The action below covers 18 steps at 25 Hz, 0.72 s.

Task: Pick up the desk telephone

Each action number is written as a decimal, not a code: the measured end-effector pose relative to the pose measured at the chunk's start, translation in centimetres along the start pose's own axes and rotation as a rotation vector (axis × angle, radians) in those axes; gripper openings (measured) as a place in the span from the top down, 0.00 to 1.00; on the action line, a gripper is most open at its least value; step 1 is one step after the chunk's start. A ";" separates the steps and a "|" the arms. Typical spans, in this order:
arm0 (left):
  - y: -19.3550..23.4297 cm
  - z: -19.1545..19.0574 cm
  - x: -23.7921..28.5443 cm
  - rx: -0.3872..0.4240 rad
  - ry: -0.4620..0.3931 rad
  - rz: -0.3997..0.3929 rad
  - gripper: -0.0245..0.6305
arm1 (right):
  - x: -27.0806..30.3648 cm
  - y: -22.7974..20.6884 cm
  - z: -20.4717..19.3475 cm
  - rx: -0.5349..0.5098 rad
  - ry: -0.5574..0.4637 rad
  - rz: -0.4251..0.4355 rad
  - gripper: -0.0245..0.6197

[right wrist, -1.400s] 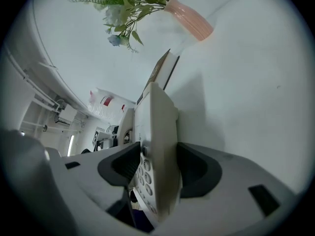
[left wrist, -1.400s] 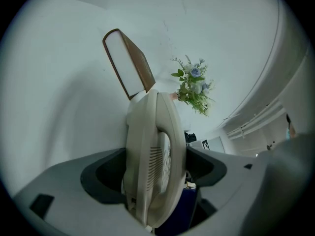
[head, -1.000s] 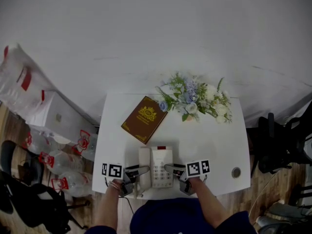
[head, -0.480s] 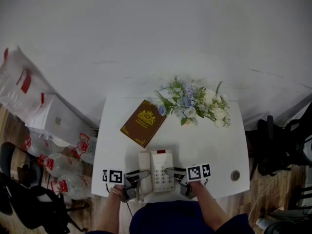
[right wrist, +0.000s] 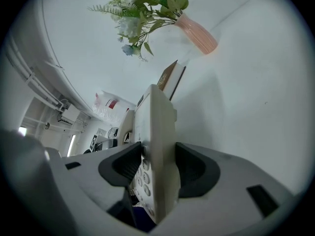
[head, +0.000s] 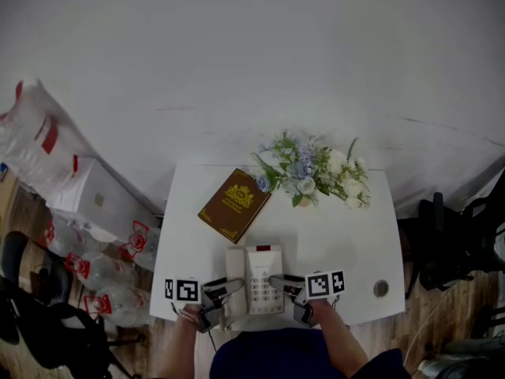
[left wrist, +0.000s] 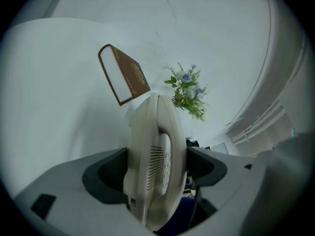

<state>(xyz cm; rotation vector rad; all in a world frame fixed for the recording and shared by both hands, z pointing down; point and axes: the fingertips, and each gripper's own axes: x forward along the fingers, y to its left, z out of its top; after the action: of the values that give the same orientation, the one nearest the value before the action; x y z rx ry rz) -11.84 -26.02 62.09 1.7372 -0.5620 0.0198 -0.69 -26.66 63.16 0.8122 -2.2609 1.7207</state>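
A cream-white plastic desk telephone (head: 254, 281) was seen at the near edge of the white rectangular table (head: 347, 235), gripped from both sides. The jaws of the left gripper (head: 227, 289) were clenched on the handset side of the telephone, and those of the right gripper (head: 280, 281) on its keypad side. Whether the telephone was raised clear of the table could not be told. Farther back, a brown hardcover book with a gold emblem (head: 234, 204) was laid flat, near a ribbed pink vase (right wrist: 197, 33) in which blue and white flowers with green leaves (head: 312, 172) were held. Clear plastic bags with red print (head: 102, 271) were heaped on the wooden floor (head: 398, 330) left of the table
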 end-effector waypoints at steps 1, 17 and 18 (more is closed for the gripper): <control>-0.4 0.1 -0.2 0.006 -0.006 0.004 0.38 | -0.2 0.4 0.1 -0.008 -0.005 0.004 0.60; -6.8 1.2 -1.8 0.098 -0.097 -0.005 0.38 | -4.2 5.7 2.2 -0.106 -0.078 0.030 0.60; -7.5 1.3 -1.9 0.103 -0.104 -0.019 0.38 | -4.4 6.1 2.4 -0.115 -0.084 0.032 0.60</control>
<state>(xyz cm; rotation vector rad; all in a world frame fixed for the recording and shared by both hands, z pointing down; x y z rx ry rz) -11.04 -25.57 54.34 1.8517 -0.6299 -0.0557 0.21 -26.43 55.37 0.8430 -2.4143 1.5808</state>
